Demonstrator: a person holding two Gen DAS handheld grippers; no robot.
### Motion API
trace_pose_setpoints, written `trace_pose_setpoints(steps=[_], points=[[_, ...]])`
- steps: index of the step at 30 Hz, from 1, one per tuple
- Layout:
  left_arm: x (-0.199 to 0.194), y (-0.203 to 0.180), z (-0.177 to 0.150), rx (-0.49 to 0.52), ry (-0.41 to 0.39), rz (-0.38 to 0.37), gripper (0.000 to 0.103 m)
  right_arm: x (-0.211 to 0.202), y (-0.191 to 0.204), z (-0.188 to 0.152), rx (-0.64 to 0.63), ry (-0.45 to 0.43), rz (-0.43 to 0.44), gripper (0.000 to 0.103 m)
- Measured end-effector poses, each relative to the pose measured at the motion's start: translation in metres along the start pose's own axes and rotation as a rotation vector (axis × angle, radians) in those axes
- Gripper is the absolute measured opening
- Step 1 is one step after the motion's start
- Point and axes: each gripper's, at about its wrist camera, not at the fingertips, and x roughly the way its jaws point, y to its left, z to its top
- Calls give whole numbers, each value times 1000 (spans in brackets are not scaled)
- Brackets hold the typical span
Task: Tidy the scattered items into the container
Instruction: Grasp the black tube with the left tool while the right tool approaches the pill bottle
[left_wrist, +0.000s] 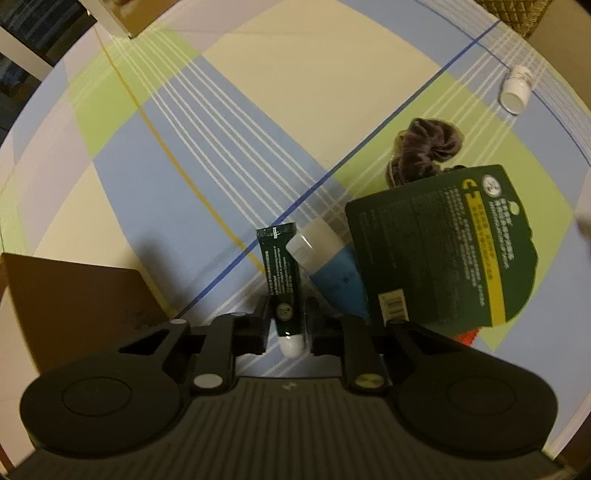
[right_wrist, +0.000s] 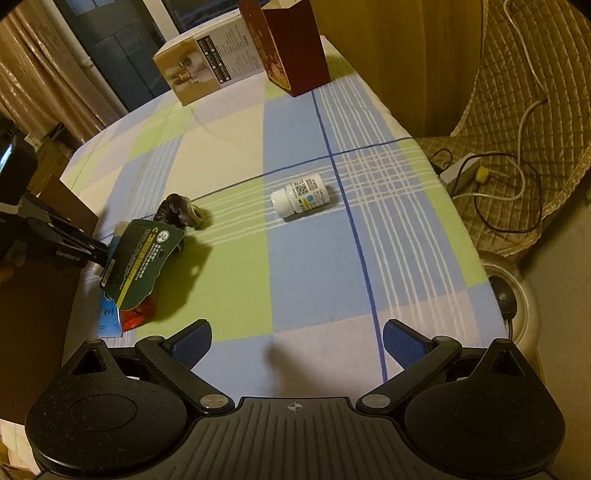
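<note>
Left gripper (left_wrist: 287, 325) clamping dark-green white-capped tube (left_wrist: 280, 273)

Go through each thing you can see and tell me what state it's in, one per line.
Left gripper: shut on the dark green tube.
Dark green tube: gripped, white cap toward the camera.
Right gripper: open, empty.
White pill bottle: lying on its side, capped.
Dark green card package: tilted, propped off the cloth.
Brown scrunchie: lying on the cloth.

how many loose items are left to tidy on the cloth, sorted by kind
tubes: 2, dark green tube in the left claw, blue tube on the cloth
dark green card pack: 1
scrunchie: 1
white pill bottle: 1
red packet: 1
total: 6
</note>
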Motion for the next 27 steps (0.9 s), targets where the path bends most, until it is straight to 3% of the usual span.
trace_pose_setpoints(steps=[7,11,17,23,25,27], points=[[-1,-1,-6,-25,9,-6,13,4,2,0,-4,5,2,103],[-8,-5,-23,-93,36,-4,12,5,0,1,1,-5,-5,103],[-53,-14,-56,-194,-75,-18,12,3,-2,8,-11,-30,-6,103],[-82,-26,-75,-298,-159,-45,12,10,5,28,-203,-77,-15,103],[-85,-35,-79,-323,-168,-32,12,16,8,35,-318,-80,-19,84],[-89,-50,-88,-337,-177,-5,12,26,11,44,-419,-62,-28,79]])
